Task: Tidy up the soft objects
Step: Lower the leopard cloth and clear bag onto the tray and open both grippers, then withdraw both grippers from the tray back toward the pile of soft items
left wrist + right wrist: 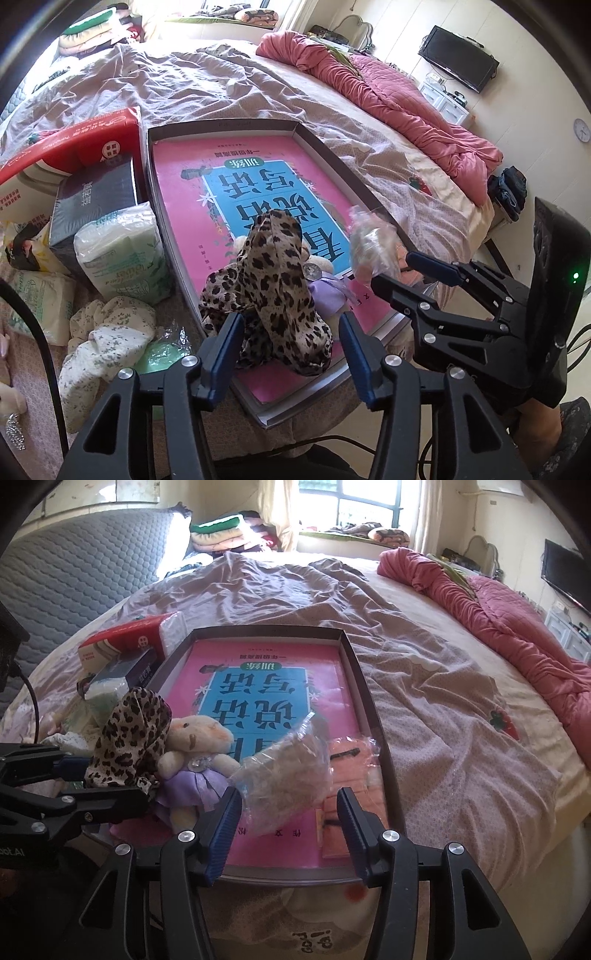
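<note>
A shallow box tray [221, 127] [369, 686] with a pink and blue book cover inside lies on the bed. In it sit a leopard-print cloth [273, 291] [129, 734], a small plush bear in a purple dress [192, 753] [325, 288], a clear plastic bag with something pale inside [291, 764] [369, 243] and an orange packet [351, 771]. My left gripper [291, 332] [74, 775] is open around the near end of the leopard cloth. My right gripper [290, 808] [399, 273] is open with the clear bag between its fingers.
Left of the tray are a red tissue pack [74, 144], a dark box [96, 199], green-white tissue packs [122, 247] and a floral cloth [107, 339]. A rumpled pink quilt [388, 92] lies along the bed's right side. A TV [458, 59] hangs on the far wall.
</note>
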`<move>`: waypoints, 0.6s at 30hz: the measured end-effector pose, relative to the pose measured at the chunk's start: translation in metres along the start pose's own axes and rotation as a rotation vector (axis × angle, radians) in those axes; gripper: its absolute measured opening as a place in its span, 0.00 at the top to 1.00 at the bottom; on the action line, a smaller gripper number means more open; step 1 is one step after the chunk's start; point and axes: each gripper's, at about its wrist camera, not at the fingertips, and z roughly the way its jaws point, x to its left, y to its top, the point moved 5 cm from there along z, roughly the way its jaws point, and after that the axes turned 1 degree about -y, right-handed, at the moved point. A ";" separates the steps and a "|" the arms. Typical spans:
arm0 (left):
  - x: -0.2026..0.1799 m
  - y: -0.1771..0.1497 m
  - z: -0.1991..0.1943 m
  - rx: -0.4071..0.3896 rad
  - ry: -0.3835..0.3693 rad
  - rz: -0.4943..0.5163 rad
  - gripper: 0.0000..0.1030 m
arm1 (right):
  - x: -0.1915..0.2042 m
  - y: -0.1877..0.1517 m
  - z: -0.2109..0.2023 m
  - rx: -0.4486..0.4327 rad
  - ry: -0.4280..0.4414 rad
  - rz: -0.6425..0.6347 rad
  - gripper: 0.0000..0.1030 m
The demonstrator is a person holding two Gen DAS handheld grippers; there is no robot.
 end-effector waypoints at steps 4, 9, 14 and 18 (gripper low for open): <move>-0.001 0.001 -0.006 -0.015 -0.006 0.007 0.45 | -0.003 -0.002 -0.003 0.006 -0.004 0.017 0.45; -0.003 0.002 -0.013 -0.028 -0.015 0.011 0.41 | 0.000 0.000 -0.007 0.007 -0.018 0.005 0.41; -0.001 0.002 -0.019 -0.038 -0.028 0.007 0.41 | 0.003 0.003 -0.013 -0.003 -0.041 -0.006 0.41; -0.002 0.002 -0.026 -0.051 -0.028 0.010 0.40 | 0.003 0.010 -0.022 -0.033 -0.044 0.006 0.37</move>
